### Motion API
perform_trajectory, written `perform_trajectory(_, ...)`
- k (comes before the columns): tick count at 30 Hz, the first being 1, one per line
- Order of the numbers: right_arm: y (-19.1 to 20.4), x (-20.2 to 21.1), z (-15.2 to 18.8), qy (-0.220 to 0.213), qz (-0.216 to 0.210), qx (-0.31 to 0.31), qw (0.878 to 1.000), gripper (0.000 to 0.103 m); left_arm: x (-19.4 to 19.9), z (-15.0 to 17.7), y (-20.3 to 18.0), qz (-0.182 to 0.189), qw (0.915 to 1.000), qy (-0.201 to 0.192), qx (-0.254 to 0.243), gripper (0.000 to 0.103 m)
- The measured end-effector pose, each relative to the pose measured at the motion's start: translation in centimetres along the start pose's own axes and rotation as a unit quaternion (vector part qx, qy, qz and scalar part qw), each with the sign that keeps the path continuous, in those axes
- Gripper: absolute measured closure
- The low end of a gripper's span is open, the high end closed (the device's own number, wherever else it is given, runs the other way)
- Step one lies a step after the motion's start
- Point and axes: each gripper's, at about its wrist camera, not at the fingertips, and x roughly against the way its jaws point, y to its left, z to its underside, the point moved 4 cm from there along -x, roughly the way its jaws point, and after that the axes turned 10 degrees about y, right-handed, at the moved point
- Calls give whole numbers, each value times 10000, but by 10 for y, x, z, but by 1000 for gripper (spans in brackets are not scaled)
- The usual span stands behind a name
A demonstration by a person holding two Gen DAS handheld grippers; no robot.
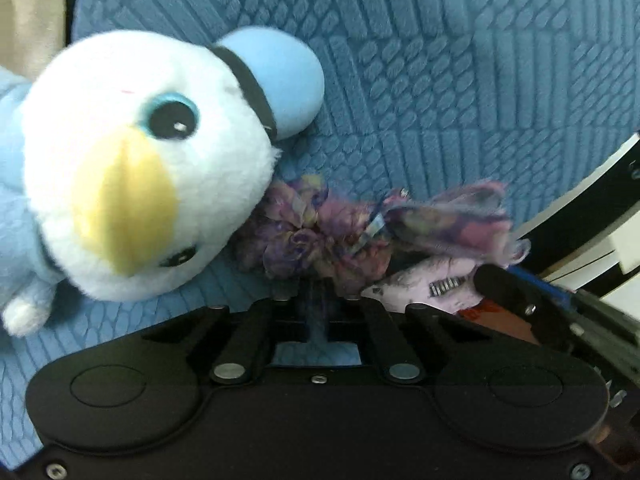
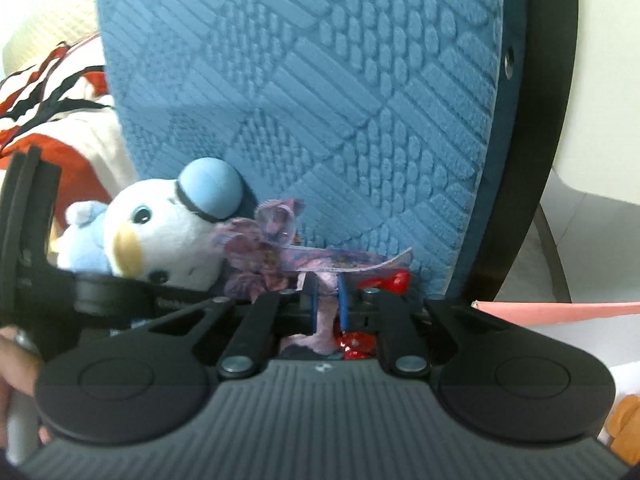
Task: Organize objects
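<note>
- Left wrist view first, at far left: a plush bird [image 1: 136, 168] with a white head, a yellow beak and a pale blue cap lies on its side on the blue quilted seat cushion [image 1: 440, 60]. It rests free, touched by neither tool, so I judge it is waiting its turn to be sorted.
- Just right of the bird's head lies a purple floral fabric bow [image 1: 320, 224], its frayed ribbon tail running to the right. It seems to be the item now being picked up.
- The left gripper [image 1: 316, 292] sits at the near edge of the bow with its jaws pressed together on the underside of the bunched fabric. A soft, floppy thing needs a pinch at its bulk, which would explain this hold.
- Right of the bow, a pale lilac printed pouch [image 1: 424, 284] lies under the ribbon tail, with a shiny red wrapped item [image 2: 384, 282] beside it.
- In the right wrist view, the right gripper [image 2: 326, 304] has its blue-padded jaws closed on the lilac cloth beneath the bow. Holding with both tools likely keeps the loose bundle together for a lift.
- At far right, a pink box edge [image 2: 560, 312] shows near the chair, possibly a container for the objects.
</note>
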Motion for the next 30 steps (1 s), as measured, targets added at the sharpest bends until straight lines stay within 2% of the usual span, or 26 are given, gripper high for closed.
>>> perform_trajectory(8, 15, 19, 22, 70, -14, 127, 9999, 90, 37, 27, 4, 44, 9999, -92, 49, 103)
perform_trajectory(10, 17, 24, 29, 109, -40, 84, 9999, 90, 46, 25, 6, 64, 9999, -119, 45, 103)
perform_trajectory(14, 22, 40, 47, 166, -55, -10, 9998, 90, 64, 33, 0, 75, 9998, -159, 8, 103)
perform_trajectory(18, 32, 52, 66, 246, -95, -77, 9996, 91, 83, 59, 3, 178, 9998, -117, -19, 103)
perform_trajectory(24, 48, 69, 104, 340, -54, -112, 9993, 90, 95, 74, 1, 271, 9996, -70, -77, 101)
perform_trajectory(26, 53, 72, 116, 423, -28, -140, 9990, 90, 96, 72, 2, 273, 9996, -74, -81, 97)
perform_trajectory(27, 55, 73, 122, 468, -17, -176, 9987, 90, 93, 70, 1, 240, 9997, -61, -91, 91)
perform_trajectory(30, 60, 80, 139, 546, 13, -276, 9981, 90, 88, 66, 1, 111, 9999, -44, -122, 62)
